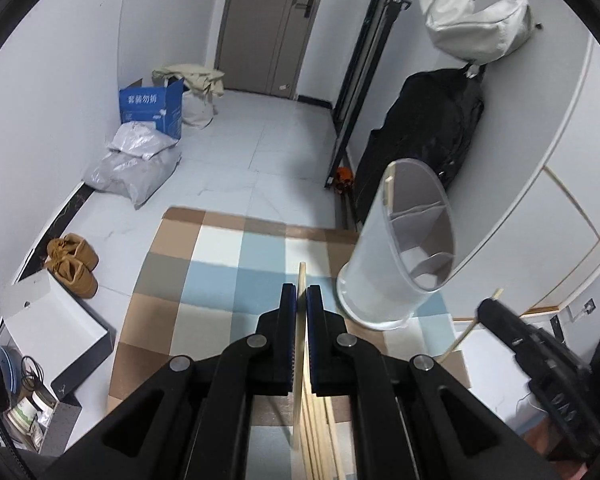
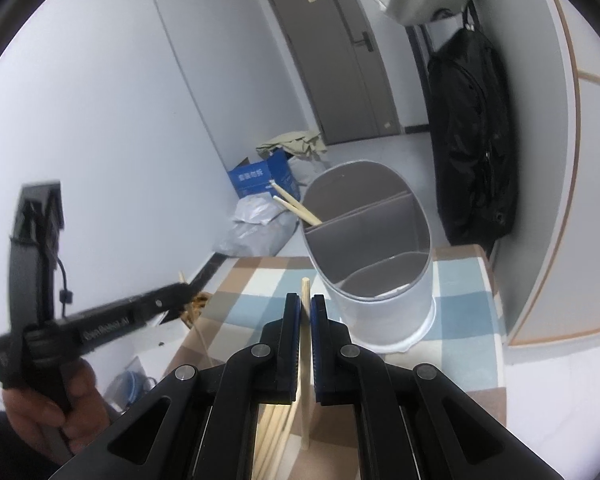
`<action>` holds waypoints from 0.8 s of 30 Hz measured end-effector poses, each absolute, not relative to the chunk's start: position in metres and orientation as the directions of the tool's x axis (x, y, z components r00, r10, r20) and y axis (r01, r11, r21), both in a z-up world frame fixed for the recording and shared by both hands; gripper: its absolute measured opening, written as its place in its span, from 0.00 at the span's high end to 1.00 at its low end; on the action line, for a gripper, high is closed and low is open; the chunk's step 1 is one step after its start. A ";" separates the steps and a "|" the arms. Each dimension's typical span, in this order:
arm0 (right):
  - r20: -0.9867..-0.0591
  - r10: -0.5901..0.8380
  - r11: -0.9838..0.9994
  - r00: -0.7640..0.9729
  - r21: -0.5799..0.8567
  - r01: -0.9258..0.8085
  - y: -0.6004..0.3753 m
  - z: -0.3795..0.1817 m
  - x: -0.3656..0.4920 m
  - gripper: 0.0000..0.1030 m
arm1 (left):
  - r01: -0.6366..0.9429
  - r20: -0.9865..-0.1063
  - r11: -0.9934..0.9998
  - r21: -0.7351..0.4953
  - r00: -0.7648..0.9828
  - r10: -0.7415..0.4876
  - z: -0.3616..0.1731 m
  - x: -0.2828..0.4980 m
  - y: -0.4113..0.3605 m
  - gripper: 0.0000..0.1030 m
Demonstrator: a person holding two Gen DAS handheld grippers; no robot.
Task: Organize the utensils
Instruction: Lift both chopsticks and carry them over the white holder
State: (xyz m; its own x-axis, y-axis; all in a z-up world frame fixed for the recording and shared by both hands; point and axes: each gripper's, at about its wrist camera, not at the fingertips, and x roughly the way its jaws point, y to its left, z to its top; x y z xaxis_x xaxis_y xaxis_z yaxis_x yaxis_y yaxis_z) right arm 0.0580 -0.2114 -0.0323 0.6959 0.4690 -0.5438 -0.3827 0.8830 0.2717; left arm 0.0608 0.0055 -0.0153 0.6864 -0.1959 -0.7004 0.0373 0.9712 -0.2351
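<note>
Chopsticks: one clamped in left claw [image 1: 301,292], one in right claw [image 2: 306,300]; transport step, next needs tip-down drop into holder [image 2: 380,280].

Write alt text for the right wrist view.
The right gripper is shut on a chopstick before a grey divided utensil holder on a checked mat. Two chopsticks already lean in its far compartment.
</note>
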 end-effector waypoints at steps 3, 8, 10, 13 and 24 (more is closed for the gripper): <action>-0.543 0.444 0.896 0.713 0.253 -0.365 -0.211 -0.028 0.057 0.96 | 0.081 -0.691 0.966 -0.244 0.684 -0.232 -0.003 0.057 0.000 0.99; -0.527 0.430 0.903 0.733 0.249 -0.350 -0.218 -0.014 0.056 0.96 | 0.112 -0.671 0.956 -0.271 0.690 -0.271 0.020 0.054 -0.008 0.99; -0.514 0.426 0.905 0.744 0.235 -0.356 -0.221 -0.003 0.054 0.96 | 0.131 -0.652 0.951 -0.280 0.701 -0.288 0.030 0.055 -0.011 0.99; -0.496 0.424 0.906 0.758 0.208 -0.370 -0.228 0.020 0.056 0.96 | 0.150 -0.620 0.935 -0.321 0.714 -0.327 0.049 0.060 -0.015 0.99; -0.402 0.411 0.907 0.818 0.089 -0.412 -0.240 0.119 0.104 0.96 | 0.164 -0.459 0.899 -0.406 0.814 -0.356 0.116 0.109 -0.023 0.99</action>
